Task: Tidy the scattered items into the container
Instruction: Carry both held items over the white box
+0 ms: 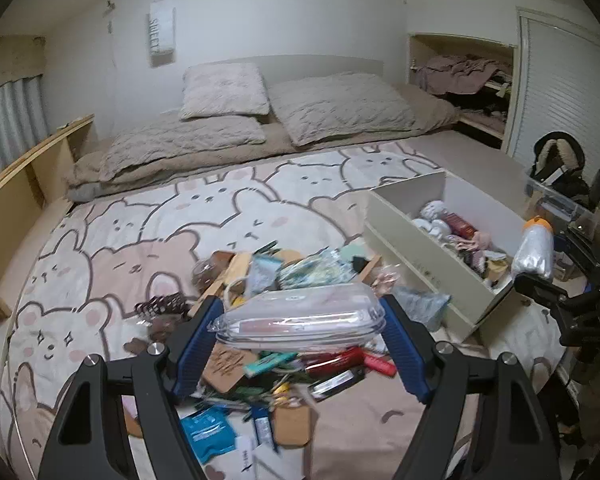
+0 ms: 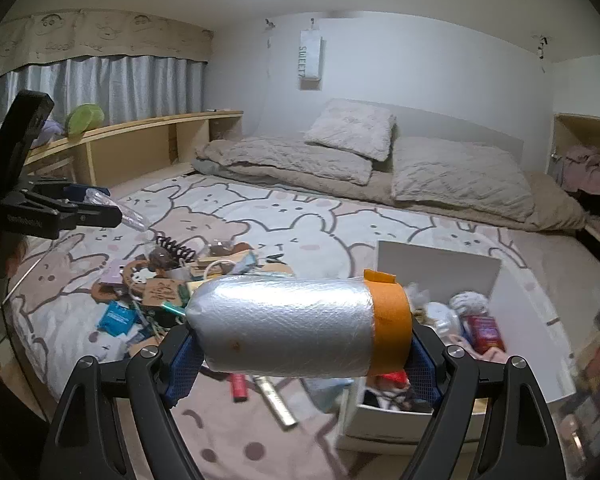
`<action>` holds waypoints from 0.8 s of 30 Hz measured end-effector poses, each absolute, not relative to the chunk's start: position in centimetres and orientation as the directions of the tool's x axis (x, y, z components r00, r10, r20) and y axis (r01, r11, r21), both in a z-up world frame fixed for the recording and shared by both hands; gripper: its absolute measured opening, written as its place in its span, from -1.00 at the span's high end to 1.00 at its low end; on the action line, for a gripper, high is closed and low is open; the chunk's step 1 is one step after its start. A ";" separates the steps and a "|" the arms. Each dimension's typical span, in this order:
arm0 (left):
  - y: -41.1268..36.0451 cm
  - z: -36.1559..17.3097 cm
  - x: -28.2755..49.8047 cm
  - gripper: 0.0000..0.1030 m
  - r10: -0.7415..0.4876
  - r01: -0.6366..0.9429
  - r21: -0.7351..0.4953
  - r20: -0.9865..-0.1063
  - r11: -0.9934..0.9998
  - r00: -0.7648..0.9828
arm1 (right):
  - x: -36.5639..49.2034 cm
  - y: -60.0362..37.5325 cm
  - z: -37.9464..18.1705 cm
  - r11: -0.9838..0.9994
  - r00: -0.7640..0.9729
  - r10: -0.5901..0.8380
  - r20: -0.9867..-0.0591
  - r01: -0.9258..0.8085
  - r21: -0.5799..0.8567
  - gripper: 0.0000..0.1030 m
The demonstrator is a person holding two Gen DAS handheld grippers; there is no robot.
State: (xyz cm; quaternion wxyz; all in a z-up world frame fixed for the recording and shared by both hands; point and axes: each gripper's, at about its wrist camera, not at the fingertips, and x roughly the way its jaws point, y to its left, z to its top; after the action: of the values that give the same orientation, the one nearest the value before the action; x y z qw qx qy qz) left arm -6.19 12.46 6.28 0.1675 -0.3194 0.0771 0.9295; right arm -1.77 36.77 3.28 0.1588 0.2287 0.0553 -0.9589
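Note:
My left gripper [image 1: 300, 322] is shut on a clear plastic case [image 1: 300, 314] with something pink inside, held above the pile of scattered items [image 1: 276, 364] on the bear-print blanket. My right gripper [image 2: 300, 350] is shut on a silver wrapped roll with an orange band [image 2: 296, 330], held near the left edge of the white open box [image 2: 496, 304]. The same roll [image 1: 534, 248] and right gripper [image 1: 540, 284] show in the left wrist view, over the box [image 1: 420, 252]. The box holds several small items. The left gripper [image 2: 96, 210] shows at the left of the right wrist view.
The bear-print blanket [image 1: 112, 248] covers the bed, with pillows [image 1: 340, 106] and a folded duvet behind. A wooden shelf [image 2: 148, 140] runs along the left side. A clear bin with bags [image 1: 560, 196] stands right of the box. An open closet [image 1: 464, 76] is at the back right.

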 end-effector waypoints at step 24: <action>23.1 9.6 -7.1 -0.52 0.422 -0.490 -0.016 -0.533 -0.872 -0.734 | -4.2 49.5 7.4 -0.980 -0.865 -0.166 -0.473 0.200 -0.022 -0.65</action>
State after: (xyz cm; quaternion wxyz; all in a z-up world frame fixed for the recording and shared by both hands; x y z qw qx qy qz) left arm -7.09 23.12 9.57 0.2453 -0.2702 0.0628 0.9289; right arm -4.16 49.50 7.41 0.0947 0.2415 0.0351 -0.9651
